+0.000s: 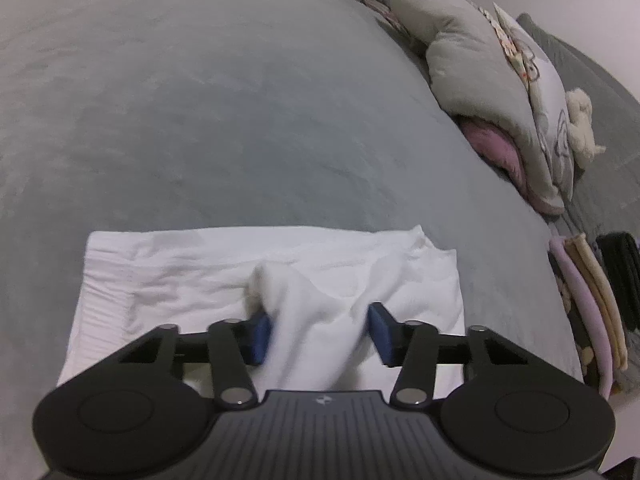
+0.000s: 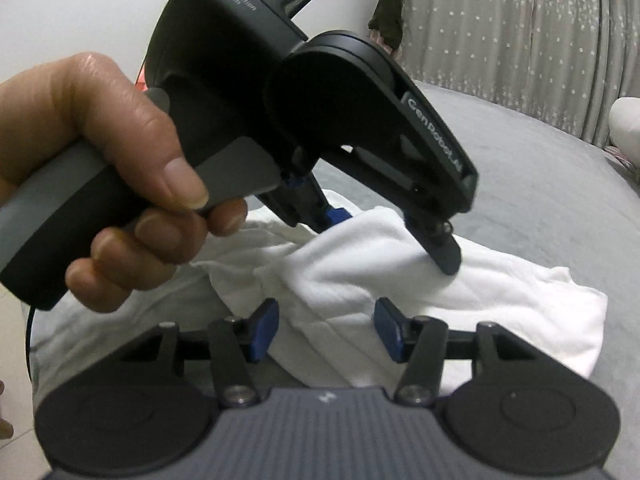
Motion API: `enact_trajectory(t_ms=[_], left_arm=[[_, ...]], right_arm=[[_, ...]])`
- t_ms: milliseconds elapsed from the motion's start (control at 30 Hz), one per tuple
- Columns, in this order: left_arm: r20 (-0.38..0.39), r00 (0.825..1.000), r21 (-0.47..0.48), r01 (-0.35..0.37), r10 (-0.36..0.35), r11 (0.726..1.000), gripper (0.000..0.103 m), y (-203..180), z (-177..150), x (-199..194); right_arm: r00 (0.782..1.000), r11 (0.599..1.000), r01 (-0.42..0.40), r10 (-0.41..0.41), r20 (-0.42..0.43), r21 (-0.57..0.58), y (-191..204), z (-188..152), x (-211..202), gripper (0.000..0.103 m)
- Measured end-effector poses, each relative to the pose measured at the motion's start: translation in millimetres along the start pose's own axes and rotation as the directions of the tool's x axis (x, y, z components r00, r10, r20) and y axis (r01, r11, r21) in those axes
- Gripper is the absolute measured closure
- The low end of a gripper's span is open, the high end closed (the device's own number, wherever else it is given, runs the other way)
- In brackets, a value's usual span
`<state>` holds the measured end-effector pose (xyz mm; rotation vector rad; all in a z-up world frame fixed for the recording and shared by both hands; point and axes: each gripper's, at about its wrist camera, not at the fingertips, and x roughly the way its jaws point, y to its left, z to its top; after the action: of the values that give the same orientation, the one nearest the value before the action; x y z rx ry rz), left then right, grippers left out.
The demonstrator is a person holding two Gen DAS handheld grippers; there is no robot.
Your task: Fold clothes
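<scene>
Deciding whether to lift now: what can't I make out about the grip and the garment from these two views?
- Left wrist view: whether the left gripper pads press the white garment; the bunched ridge hides contact.
- Right wrist view: the left gripper's far finger and the garment's left part, behind the hand.
- Both views: the garment's near edge, under the gripper bodies.
- What kind of garment it is.

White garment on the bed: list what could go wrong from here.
1. The left gripper has only a bunched ridge of the white garment between its fingers; it may lift one layer and spoil the fold.
2. Both grippers crowd the same spot, so the right gripper could knock the left.
</scene>
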<state>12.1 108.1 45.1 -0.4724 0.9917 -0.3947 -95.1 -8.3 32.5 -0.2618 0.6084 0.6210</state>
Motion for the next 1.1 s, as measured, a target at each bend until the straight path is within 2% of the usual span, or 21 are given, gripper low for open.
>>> enact_trajectory(t_ms=[33,67,167,367,500,600,633,667,733,767,833,933,1000,1033,1067,1100], left_arm=[[0.014,1.000,-0.005,0.010,-0.010,1.000,0.071,-1,0,-2],[0.026,1.000,-0.008,0.018,-0.018,1.000,0.076,-1,0,-5],[0.049,0.998,-0.016,0.039,-0.038,0.999,0.084,-2,-1,-10],[0.114,0.989,-0.059,0.097,-0.090,0.994,0.086,2,3,-27],[0.121,0.988,-0.086,0.106,-0.095,0.991,0.086,9,1,-31],[0.110,0.989,-0.111,0.114,-0.102,0.987,0.086,14,-2,-28],[0.106,0.989,-0.124,0.116,-0.103,0.985,0.086,16,-3,-27],[0.104,0.989,-0.133,0.115,-0.101,0.984,0.086,17,-3,-25],[0.105,0.991,-0.147,0.102,-0.087,0.984,0.086,20,-2,-23],[0.106,0.991,-0.154,0.098,-0.082,0.983,0.086,22,-2,-23],[0.111,0.990,-0.161,0.099,-0.081,0.982,0.086,22,-1,-23],[0.120,0.989,-0.161,0.104,-0.085,0.981,0.086,22,1,-26],[0.119,0.989,-0.156,0.106,-0.088,0.982,0.086,22,1,-27],[0.117,0.990,-0.149,0.101,-0.084,0.984,0.086,23,2,-28],[0.116,0.990,-0.145,0.093,-0.077,0.985,0.086,24,2,-29],[0.114,0.991,-0.144,0.087,-0.071,0.986,0.086,25,2,-29]], right_arm=[[1.000,1.000,0.004,-0.004,0.000,0.001,0,0,1,0.068],[1.000,1.000,0.009,-0.009,0.000,0.004,-1,-1,2,0.085],[1.000,1.000,0.010,-0.010,0.010,0.023,-3,-3,5,0.096],[0.998,0.998,0.001,-0.006,0.065,0.066,-12,-9,-13,0.097],[0.997,0.996,-0.007,0.001,0.078,0.086,-17,-9,-26,0.097],[0.997,0.997,-0.012,0.007,0.074,0.070,-16,-7,-29,0.093],[0.997,0.998,-0.006,0.002,0.076,0.060,-15,-6,-30,0.084],[0.996,0.999,0.012,-0.015,0.083,0.030,-9,-4,-31,0.067],[0.994,0.999,0.041,-0.037,0.105,-0.032,3,-2,-31,0.052],[0.992,0.996,0.054,-0.045,0.121,-0.072,11,-1,-32,0.048],[0.990,0.991,0.065,-0.049,0.132,-0.119,23,1,-29,0.046],[0.994,0.986,0.062,-0.046,0.101,-0.154,36,8,-14,0.046],[0.994,0.984,0.089,-0.080,0.070,-0.151,40,13,4,0.050],[0.994,0.985,0.095,-0.087,0.060,-0.142,40,16,8,0.056],[0.995,0.990,0.096,-0.092,0.041,-0.106,36,19,13,0.072],[0.996,0.993,0.087,-0.085,0.030,-0.075,31,20,13,0.082]])
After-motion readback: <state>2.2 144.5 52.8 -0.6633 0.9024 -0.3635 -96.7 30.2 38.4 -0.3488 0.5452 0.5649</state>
